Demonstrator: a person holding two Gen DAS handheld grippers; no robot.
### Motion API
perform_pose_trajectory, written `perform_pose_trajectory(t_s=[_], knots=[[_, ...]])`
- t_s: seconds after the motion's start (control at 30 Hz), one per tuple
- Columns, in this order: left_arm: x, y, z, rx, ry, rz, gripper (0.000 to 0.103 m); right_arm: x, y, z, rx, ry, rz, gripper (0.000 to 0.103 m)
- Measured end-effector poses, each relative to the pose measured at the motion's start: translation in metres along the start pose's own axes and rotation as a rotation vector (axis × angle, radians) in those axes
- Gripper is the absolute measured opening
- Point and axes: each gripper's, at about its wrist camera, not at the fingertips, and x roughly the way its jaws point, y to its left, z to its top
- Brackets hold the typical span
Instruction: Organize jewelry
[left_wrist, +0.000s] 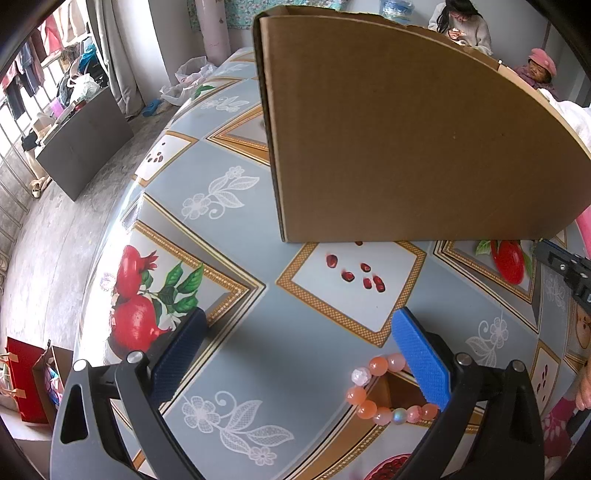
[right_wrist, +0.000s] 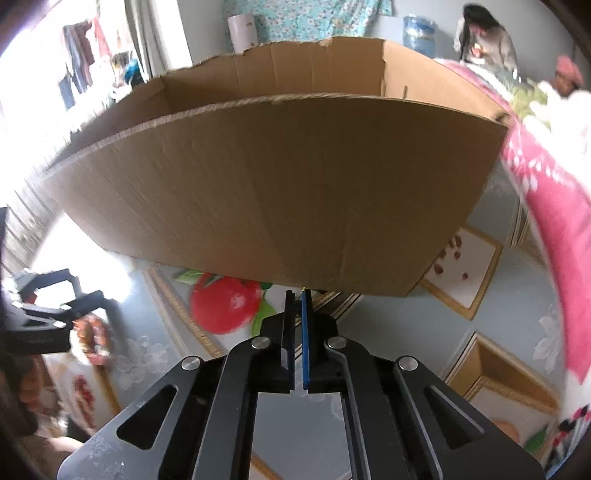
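Left gripper (left_wrist: 299, 332) agape over bead bracelet (left_wrist: 384, 391), right gripper (right_wrist: 297, 295) closed

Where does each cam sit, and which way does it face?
Left wrist: on the left gripper, angled down at the patterned tablecloth and pink bead bracelet; jaws open.
Right wrist: on the right gripper, facing the brown cardboard box; jaws shut, with nothing visible between them.
Shared: box, tablecloth, bracelet; each view shows the other gripper.

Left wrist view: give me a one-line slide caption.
Open left gripper over a pink bead bracelet on the patterned tablecloth, cardboard box behind.
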Motion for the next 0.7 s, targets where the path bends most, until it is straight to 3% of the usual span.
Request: perform_pose_trajectory(t_s=[0.2,0.4,0.47,0.7], knots=[[0.0,-0.001,-0.001,0.002,-0.008,-0.001,0.099,-0.018,-0.014,-0.007,0.092,-0.003,0.138,0.001],[-0.002,0.003,-0.002,0.035,-0.042,-0.011,0.099,-0.013,-0.008,-0.013,0.074,0.012,0.14,0.001],[-0.011,0.008,-0.002,0.037,-0.088,-0.005,0.099,-0.013,-0.003,-0.016,0.07,0.017,0.137,0.001],[-0.056,0.019,-0.013,0.067,-0.239,-0.159,0.093,-0.011,-0.003,-0.017,0.075,0.037,0.128,0.001]])
